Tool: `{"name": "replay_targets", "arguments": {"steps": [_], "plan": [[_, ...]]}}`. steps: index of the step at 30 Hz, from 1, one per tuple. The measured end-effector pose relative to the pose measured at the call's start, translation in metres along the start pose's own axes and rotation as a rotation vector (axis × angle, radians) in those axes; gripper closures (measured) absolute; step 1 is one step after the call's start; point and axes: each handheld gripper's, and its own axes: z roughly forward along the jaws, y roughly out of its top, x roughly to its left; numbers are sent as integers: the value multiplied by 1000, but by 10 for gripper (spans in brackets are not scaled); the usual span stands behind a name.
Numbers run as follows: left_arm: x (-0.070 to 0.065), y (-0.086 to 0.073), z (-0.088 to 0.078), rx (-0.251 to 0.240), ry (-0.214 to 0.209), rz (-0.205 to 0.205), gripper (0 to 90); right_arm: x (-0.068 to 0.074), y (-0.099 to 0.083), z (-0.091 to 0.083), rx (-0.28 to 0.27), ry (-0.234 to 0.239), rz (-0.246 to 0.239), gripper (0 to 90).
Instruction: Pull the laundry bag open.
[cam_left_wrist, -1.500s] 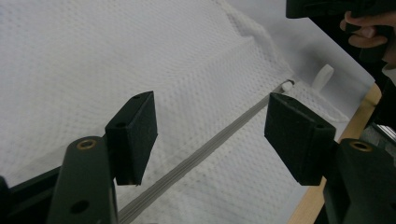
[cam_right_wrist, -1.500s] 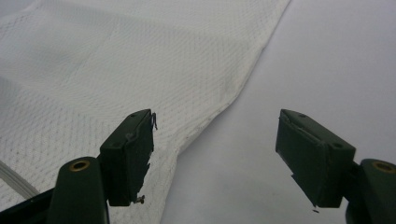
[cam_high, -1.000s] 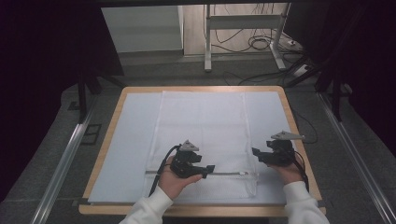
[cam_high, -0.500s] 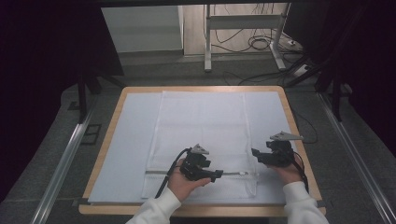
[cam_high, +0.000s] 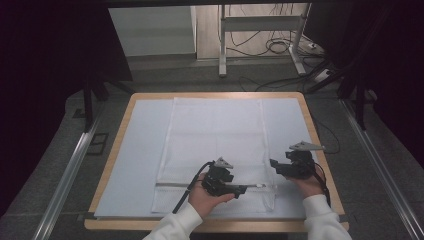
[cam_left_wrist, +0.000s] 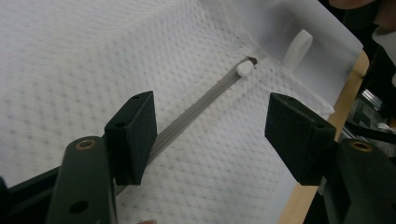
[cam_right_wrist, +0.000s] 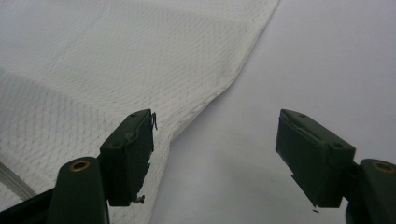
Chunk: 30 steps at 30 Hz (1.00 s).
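I count one white mesh bag (cam_high: 216, 150) lying flat on one pale mat (cam_high: 135, 165), and the mat covers one wooden table (cam_high: 320, 150). The bag has one grey zipper (cam_left_wrist: 196, 105) with one white slider (cam_left_wrist: 244, 68) and one white pull tab (cam_left_wrist: 296, 46). I hold two grippers: my left gripper (cam_high: 243, 189) and my right gripper (cam_high: 273, 163). Each one has two black jaws, so four in total.
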Motion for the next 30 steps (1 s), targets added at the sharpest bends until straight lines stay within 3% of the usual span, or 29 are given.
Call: {"name": "replay_targets", "arguments": {"steps": [7,10,18,24,30], "plan": [[-11,9,6,1,-23,17,345,-1,0,-3,-10,-3,6,271],[-13,11,7,-25,-29,20,389,-3,0,-3,-10,-2,10,271],[-13,16,11,-12,-52,-10,401,-3,-1,-3,-15,-5,20,271],[-13,20,18,12,-110,-48,403,-3,0,-4,-18,-6,22,271],[-14,22,24,30,-99,-44,411,-3,0,-3,-15,-6,22,271]]}}
